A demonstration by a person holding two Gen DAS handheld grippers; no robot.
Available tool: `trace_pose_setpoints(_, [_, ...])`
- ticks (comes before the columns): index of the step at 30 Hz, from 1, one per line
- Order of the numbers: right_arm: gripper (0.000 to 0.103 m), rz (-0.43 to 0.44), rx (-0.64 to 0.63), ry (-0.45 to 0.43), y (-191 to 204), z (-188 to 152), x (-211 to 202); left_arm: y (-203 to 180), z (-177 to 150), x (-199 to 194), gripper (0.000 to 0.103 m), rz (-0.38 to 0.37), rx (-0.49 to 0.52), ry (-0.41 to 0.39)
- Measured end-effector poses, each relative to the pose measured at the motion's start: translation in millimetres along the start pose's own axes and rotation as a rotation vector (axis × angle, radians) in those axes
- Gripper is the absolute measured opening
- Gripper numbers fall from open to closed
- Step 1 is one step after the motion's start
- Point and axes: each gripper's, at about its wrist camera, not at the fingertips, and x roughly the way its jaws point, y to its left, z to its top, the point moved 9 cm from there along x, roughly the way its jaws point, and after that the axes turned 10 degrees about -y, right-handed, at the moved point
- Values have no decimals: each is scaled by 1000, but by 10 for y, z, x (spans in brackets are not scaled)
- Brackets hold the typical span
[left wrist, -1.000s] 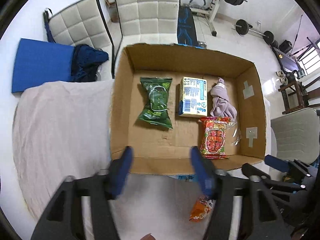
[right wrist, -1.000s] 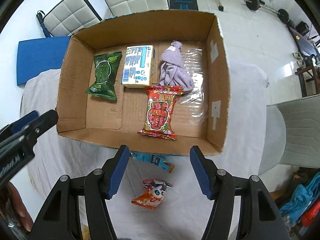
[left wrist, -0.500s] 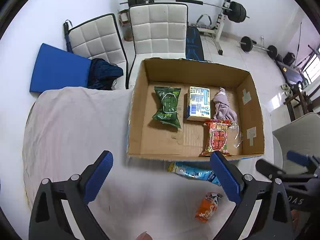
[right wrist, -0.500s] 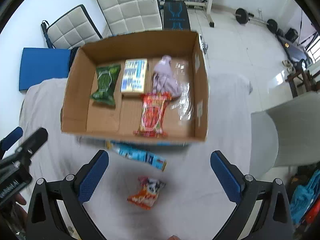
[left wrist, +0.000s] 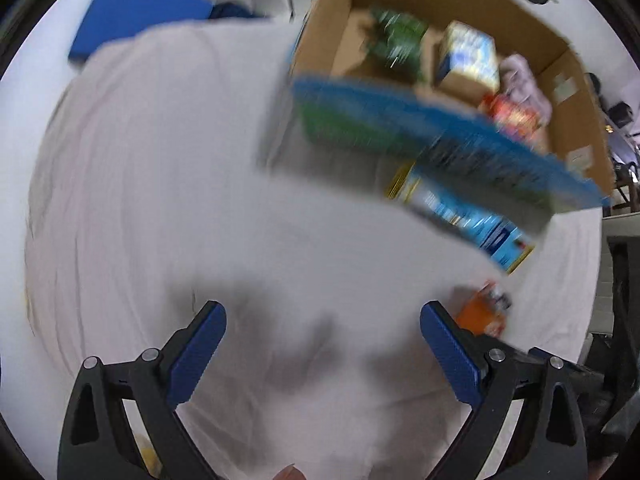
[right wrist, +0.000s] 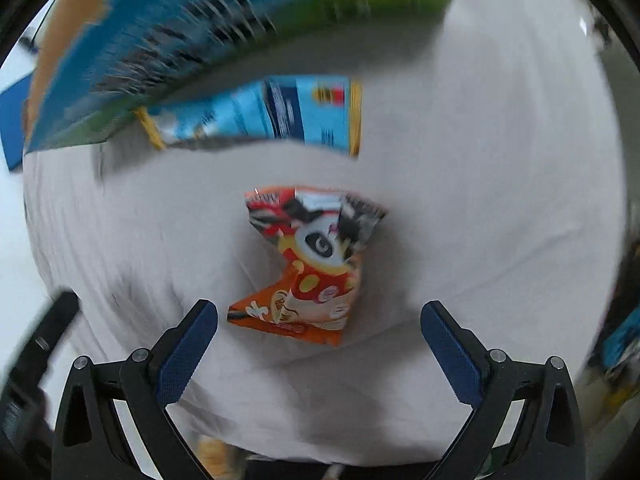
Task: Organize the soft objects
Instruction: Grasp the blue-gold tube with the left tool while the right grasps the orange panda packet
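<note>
The cardboard box (left wrist: 568, 92) stood on the white cloth (left wrist: 160, 200), a blue packet (right wrist: 280, 114) lying just beside its near wall. Nearer than that lay the orange snack bag (right wrist: 308, 272), just ahead of the right gripper (right wrist: 318, 312), jaws spread wide, untouched. The left gripper (left wrist: 322, 314) hung equally wide over bare cloth, holding nothing.

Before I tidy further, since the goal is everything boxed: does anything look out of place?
Yes. Two packets lie outside the cardboard box on the white cloth: a crumpled orange snack packet ahead of the open right gripper, and a blue packet against the box's near wall.
</note>
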Motion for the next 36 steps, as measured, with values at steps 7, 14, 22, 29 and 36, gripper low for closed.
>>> trace_pose_setpoints(7, [40, -10, -50, 10, -14, -107, 152, -13, -197, 212, 100, -8, -41, 60])
trace_pose_setpoints(14, [37, -81, -26, -95, -567, 26, -287, -392, -107, 347, 100, -172, -211, 148])
trace_pose_setpoints(22, [36, -122, 94, -153, -1244, 86, -571, -1075, 152, 720, 99, -290, -304, 241])
trace_pose_setpoints(29, [30, -143, 112, -173, -1453, 80, -660, -1463, 289, 974, 99, -262, -341, 263])
trace_pose_setpoints(36, [30, -158, 67, -168, -1419, 136, -648, -1598, 299, 1111, 99, -33, -237, 195])
